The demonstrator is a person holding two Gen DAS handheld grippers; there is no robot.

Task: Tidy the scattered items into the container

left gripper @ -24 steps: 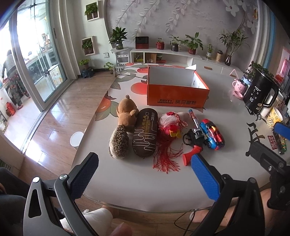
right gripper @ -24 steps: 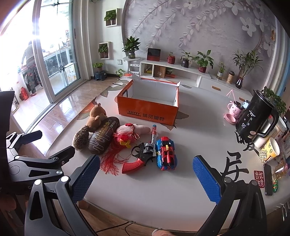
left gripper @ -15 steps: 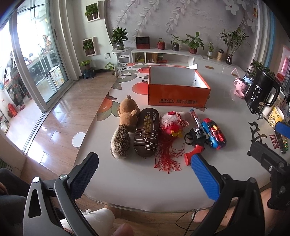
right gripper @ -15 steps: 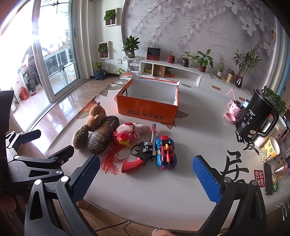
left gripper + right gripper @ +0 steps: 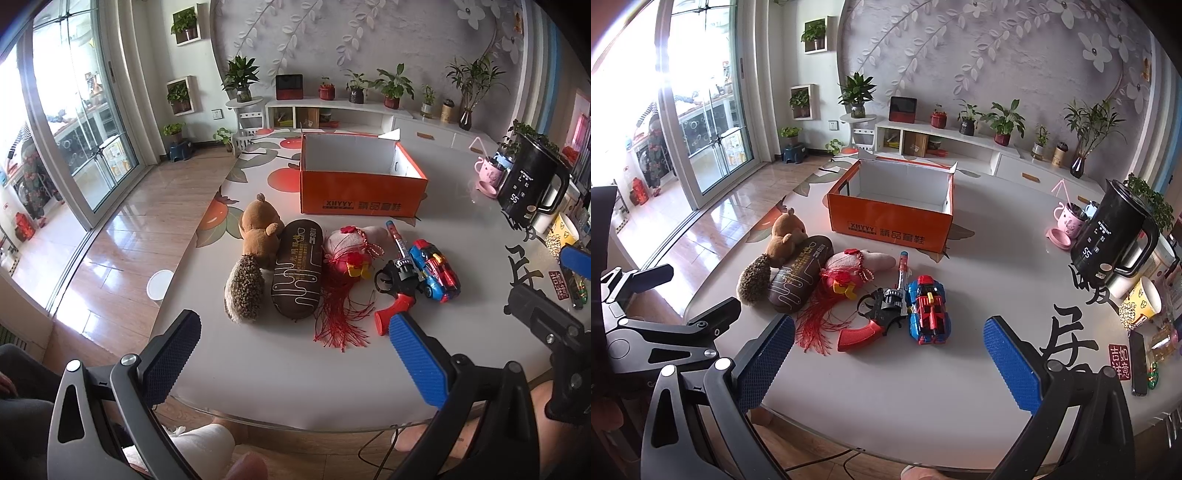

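An open orange box stands on the white table, empty. In front of it lie a row of items: a brown plush bear, a hedgehog plush, a brown glasses case, a pink plush with red tassels, a toy revolver and a blue-red toy car. The same row shows in the right wrist view, with the revolver and car nearest. My left gripper is open and empty above the near table edge. My right gripper is open and empty, short of the car.
A black kettle, a pink cup, a popcorn cup and a dark phone stand along the table's right side. The table's left edge drops to a wooden floor.
Both grippers have crept slightly forward toward the items. Both stay open and empty. Nothing on the table has moved.
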